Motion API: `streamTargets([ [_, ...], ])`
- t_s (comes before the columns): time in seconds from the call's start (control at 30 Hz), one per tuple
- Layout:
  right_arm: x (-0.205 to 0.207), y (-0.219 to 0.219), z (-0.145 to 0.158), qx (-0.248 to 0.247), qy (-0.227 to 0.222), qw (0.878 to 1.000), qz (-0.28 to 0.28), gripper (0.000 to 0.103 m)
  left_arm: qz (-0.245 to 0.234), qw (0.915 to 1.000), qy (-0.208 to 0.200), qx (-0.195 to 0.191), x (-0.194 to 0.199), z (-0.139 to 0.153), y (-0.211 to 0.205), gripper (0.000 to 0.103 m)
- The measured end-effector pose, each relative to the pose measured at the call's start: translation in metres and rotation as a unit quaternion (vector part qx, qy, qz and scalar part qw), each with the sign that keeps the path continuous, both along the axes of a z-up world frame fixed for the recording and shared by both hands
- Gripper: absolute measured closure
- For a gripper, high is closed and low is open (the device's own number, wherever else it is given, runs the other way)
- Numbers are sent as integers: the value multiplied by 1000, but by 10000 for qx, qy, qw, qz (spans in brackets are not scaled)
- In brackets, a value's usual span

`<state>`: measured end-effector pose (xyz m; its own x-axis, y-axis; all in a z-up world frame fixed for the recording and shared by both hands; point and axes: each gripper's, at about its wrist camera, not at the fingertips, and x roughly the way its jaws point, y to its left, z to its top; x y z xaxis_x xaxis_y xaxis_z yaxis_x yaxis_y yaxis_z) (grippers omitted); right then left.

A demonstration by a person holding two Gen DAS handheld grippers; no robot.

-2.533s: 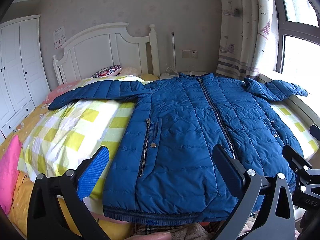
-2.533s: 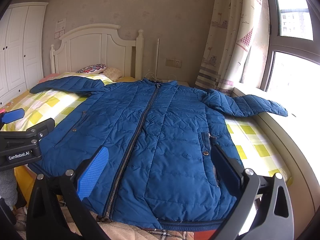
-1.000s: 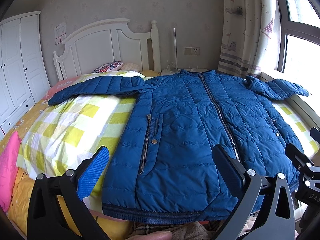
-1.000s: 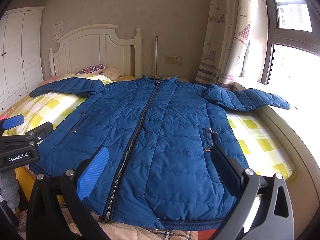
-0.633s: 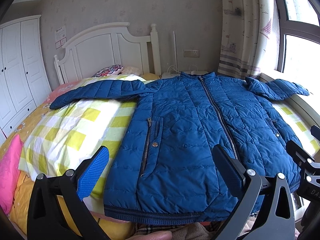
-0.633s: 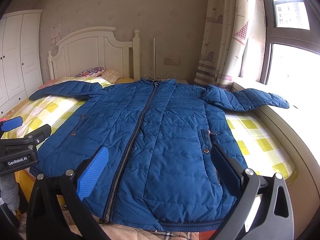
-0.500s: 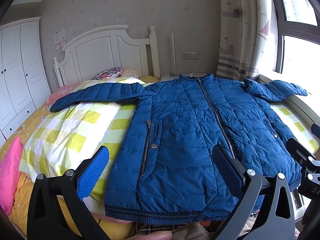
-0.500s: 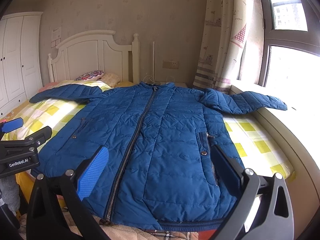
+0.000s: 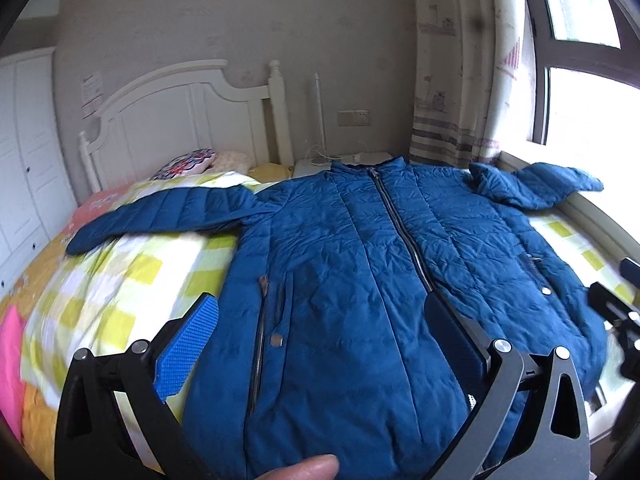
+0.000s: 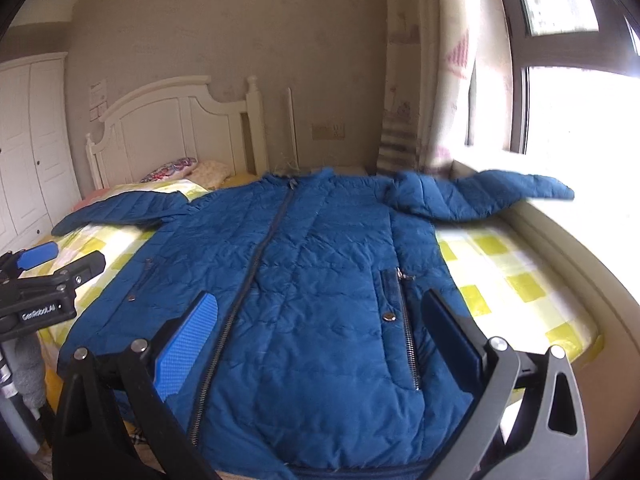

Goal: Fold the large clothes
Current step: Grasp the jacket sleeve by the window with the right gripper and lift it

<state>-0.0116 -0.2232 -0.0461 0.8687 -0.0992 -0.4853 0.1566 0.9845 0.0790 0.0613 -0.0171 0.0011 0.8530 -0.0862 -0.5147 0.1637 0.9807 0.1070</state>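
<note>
A large blue quilted jacket (image 9: 360, 272) lies flat and zipped on the bed, front up, collar toward the headboard and both sleeves spread out. It also shows in the right wrist view (image 10: 320, 272). My left gripper (image 9: 320, 344) is open and empty above the jacket's lower left part, near the left pocket zipper. My right gripper (image 10: 320, 340) is open and empty above the lower right part, near the right pocket zipper (image 10: 406, 320). The left gripper shows at the left edge of the right wrist view (image 10: 44, 284).
The bed has a yellow-and-white checked cover (image 9: 132, 276) and a white headboard (image 9: 180, 120). Pillows (image 9: 188, 162) lie at the head. A white wardrobe (image 9: 24, 168) stands on the left. A window sill (image 10: 580, 248) and curtain (image 10: 420, 112) run along the right.
Both grippers have moved forward and lower over the jacket's hem area, so the jacket fills more of each view. The jacket has not moved. Both stay open.
</note>
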Motion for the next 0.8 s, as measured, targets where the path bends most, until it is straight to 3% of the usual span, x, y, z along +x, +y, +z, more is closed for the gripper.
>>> streamTargets([
  [0.1, 30, -38, -4, 10, 130, 9992, -378, 2, -39, 9990, 167, 401, 64, -10, -16, 4],
  [0.23, 85, -110, -9, 545, 353, 9927, -1020, 2, 13, 9945, 776, 709, 166, -38, -28, 4],
  [0.37, 145, -194, -11, 693, 317, 9817, -1746, 2, 152, 9899, 1333, 469, 228, -69, -20, 4],
  [0.5, 198, -276, -25, 1341, 476, 9602, -2403, 6, 116, 9813, 1919, -25, 244, -99, -2, 4],
  [0.6, 230, -309, -39, 1586, 588, 9504, -2611, 19, 103, 9783, 2057, -244, 246, -100, 3, 4],
  [0.7, 241, -321, -43, 1634, 609, 9414, -2887, 53, 192, 9763, 2140, -273, 249, -101, 1, 4],
  [0.73, 244, -317, -38, 1521, 542, 9416, -2954, 78, 193, 9754, 2180, -255, 252, -102, 1, 4],
  [0.77, 247, -308, -31, 1355, 444, 9457, -2922, 86, 184, 9752, 2192, -256, 251, -102, 1, 4],
  [0.8, 250, -296, -22, 1156, 320, 9521, -2814, 86, 164, 9752, 2194, -250, 251, -102, 1, 4],
])
